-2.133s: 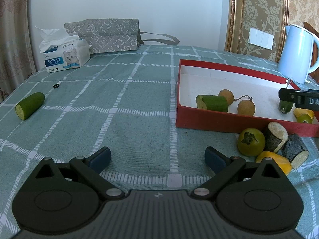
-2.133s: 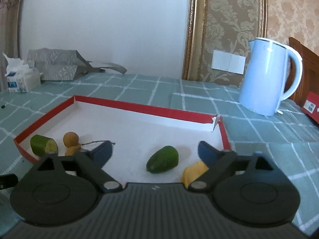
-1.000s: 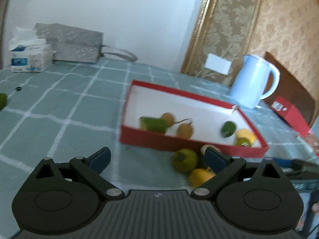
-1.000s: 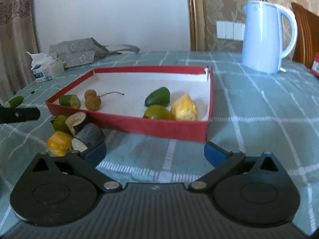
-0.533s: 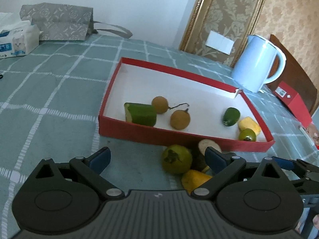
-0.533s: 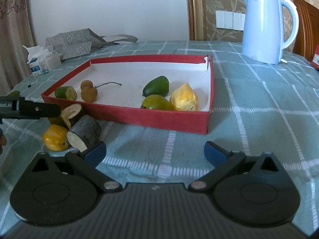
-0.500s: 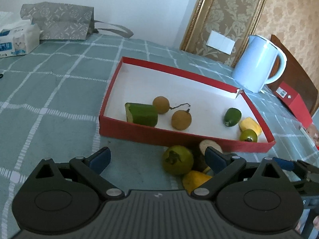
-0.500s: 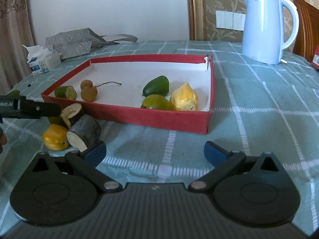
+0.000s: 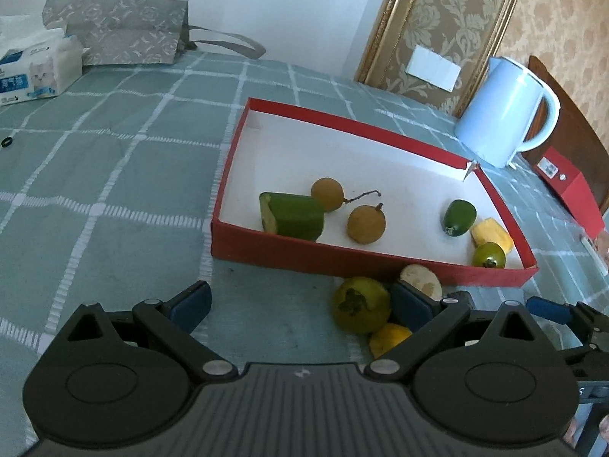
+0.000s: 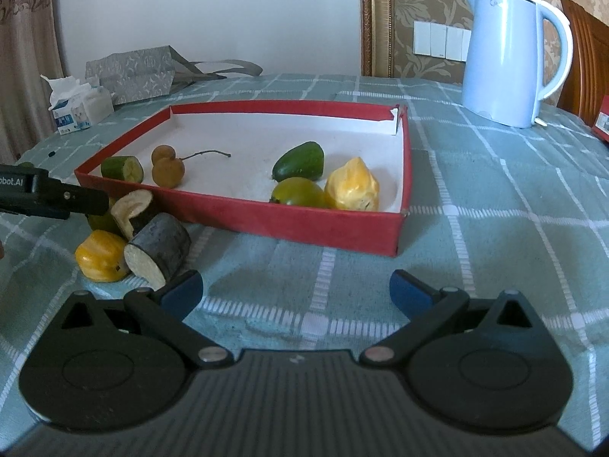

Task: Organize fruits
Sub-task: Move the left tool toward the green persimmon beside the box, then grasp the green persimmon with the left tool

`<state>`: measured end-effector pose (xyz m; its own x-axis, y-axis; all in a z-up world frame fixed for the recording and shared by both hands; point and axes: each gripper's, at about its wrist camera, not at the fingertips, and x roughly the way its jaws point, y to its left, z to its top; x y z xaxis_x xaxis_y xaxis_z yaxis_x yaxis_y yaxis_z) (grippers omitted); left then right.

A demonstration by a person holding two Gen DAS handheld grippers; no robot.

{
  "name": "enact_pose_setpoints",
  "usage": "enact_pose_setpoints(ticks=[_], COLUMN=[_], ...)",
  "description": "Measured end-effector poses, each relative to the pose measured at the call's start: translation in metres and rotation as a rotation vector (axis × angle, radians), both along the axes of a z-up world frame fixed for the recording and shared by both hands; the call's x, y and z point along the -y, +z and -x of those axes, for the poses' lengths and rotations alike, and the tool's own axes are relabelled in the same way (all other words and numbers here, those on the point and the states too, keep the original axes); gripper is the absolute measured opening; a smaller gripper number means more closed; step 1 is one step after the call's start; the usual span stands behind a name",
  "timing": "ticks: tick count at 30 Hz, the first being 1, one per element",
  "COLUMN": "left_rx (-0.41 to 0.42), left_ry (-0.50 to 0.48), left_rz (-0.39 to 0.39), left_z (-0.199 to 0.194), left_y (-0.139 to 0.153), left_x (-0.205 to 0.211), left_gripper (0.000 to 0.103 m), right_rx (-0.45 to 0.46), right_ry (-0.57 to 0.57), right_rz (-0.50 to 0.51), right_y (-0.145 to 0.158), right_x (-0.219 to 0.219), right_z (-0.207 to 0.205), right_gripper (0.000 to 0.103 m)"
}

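Note:
A red tray (image 9: 342, 262) (image 10: 289, 224) with a white floor holds a cucumber chunk (image 9: 293, 215), two brown longans (image 9: 366, 219), a green oval fruit (image 10: 298, 162), a round green fruit (image 10: 298, 193) and a yellow piece (image 10: 354, 184). Outside its near wall lie a green persimmon-like fruit (image 9: 359, 304), a yellow piece (image 10: 99, 255) and two dark-skinned cut chunks (image 10: 158, 247). My left gripper (image 9: 300, 302) is open just in front of that pile, its right fingertip beside the green fruit. My right gripper (image 10: 295, 291) is open over bare cloth, right of the pile.
A pale blue kettle (image 10: 512, 61) stands behind the tray on the green checked tablecloth (image 9: 95, 175). A tissue pack (image 9: 36, 72) and a grey bag (image 9: 121, 32) sit at the far left. A red box (image 9: 571, 186) lies at the right edge.
My left gripper has swung right from the open cloth and come in close to the pile outside the tray. The right gripper pulled back out of the tray and holds still.

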<state>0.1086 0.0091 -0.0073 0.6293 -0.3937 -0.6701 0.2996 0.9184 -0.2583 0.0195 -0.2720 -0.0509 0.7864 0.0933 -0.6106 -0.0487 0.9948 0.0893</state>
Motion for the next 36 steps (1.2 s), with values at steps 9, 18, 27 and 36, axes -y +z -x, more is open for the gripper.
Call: enact_pose_setpoints(ticks=[9, 18, 27, 36], left_rx=[0.029, 0.084, 0.215, 0.237], left_ry=[0.006, -0.111, -0.105, -0.026], left_rz=[-0.129, -0.069, -0.117, -0.096], left_z=[-0.001, 0.015, 0.038, 0.042], left_y=[-0.002, -0.002, -0.005, -0.007], left_x=[0.026, 0.027, 0.032, 0.004], left_gripper=[0.101, 0.044, 0.033, 0.033], right_rx=[-0.003, -0.004, -0.003, 0.011], right_ry=[0.000, 0.001, 0.001, -0.001], right_rz=[0.009, 0.012, 0.009, -0.042], right_y=[0.000, 0.000, 0.000, 0.001], right_x=[-0.002, -0.002, -0.002, 0.006], right_z=[0.000, -0.001, -0.001, 0.002], right_gripper=[0.103, 0.103, 0.103, 0.103])
